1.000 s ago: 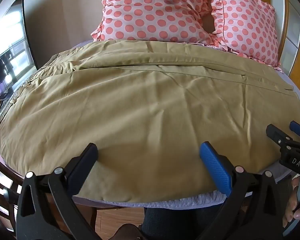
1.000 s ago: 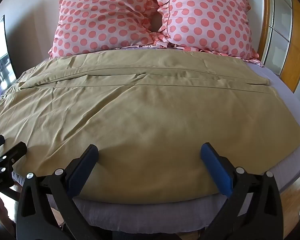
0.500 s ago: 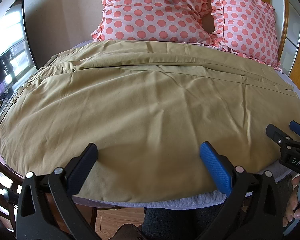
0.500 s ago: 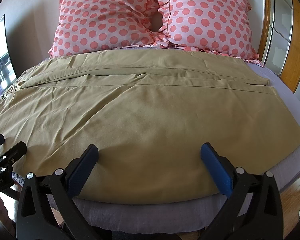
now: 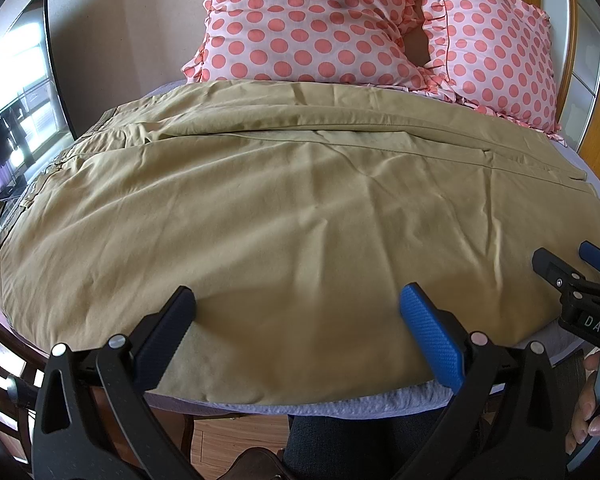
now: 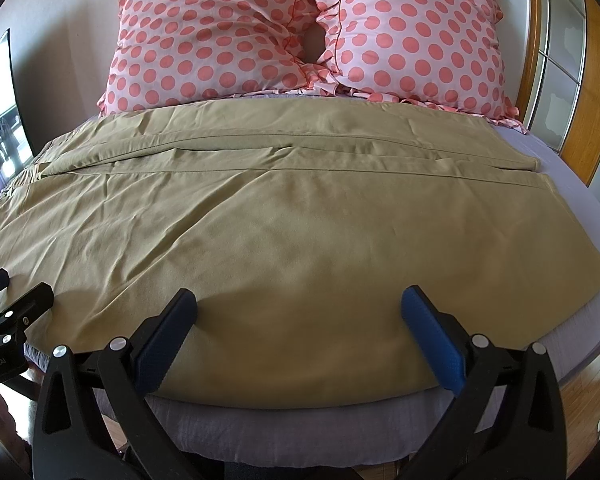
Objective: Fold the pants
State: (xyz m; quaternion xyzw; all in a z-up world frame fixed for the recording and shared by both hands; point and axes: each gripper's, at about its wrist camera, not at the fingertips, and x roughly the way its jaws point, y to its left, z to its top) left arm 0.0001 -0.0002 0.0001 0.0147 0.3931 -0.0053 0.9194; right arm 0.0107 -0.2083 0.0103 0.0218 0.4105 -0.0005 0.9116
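Pants: khaki pants (image 5: pixel 300 208) lie spread flat across the bed (image 6: pixel 572 216), waistband off to the left, leg hems to the right, near edge at the mattress front.
Left tool: the left tool (image 5: pixel 296 316) hangs over the near edge with jaws wide apart, gripping nothing.
Right tool: the right tool (image 6: pixel 298 316) is the same story, jaws spread wide, empty, poised above the near hem side.
Risk, layers: one leg seems to lie over the other, so a pinch could catch only the top layer and the fold would skew.
Risk, sheet: the lilac sheet (image 6: pixel 300 424) sits just under the near edge and could get nipped too.
Risk, slide: thin cloth may slip and bunch when lifted.
Risk, pillows: two spotted pillows (image 6: pixel 300 36) touch the far edge.
Hidden: waistband bends away at the left rim, blurred.
Hidden: whether the fingertips touch cloth, I cannot tell.
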